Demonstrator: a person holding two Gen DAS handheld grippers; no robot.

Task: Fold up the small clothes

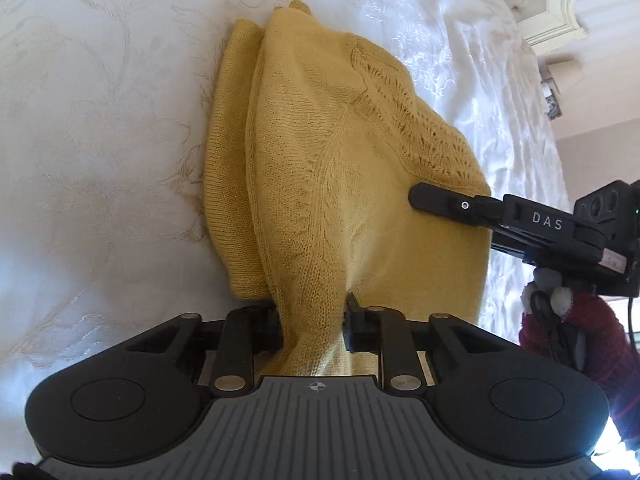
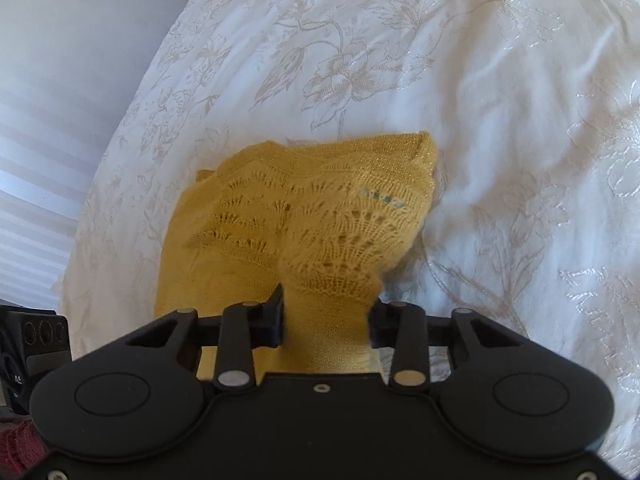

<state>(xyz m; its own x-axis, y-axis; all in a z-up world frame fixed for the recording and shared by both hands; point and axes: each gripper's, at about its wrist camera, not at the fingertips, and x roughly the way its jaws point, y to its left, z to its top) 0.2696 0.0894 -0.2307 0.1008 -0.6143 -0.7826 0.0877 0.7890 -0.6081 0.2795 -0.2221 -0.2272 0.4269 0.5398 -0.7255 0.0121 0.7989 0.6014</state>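
Mustard-yellow knit, a small lacy openwork garment (image 1: pixel 320 160), lies bunched on the white floral-embroidered bedspread (image 1: pixel 100 120), well in from its edges.

Left wrist view: left gripper (image 1: pixel 312 320) is closed down on a gathered fold of plain knit at the garment's near end, cloth pinched betw. both pads. The right gripper (image 1: pixel 424 196) comes in from the right, its finger lying on the lace part.

Right wrist view: right gripper (image 2: pixel 326 316) is clamped on a thicker bunch of lace hem, jaws part-way in, fabric filling the gap.

Handling, my read: light, v. soft, stretchy, no stiffness, so it'll sag and drape. Open stitches could snag on pad corners. Best held at hems/edges w/ both grippers, kept taut, not mid-panel.
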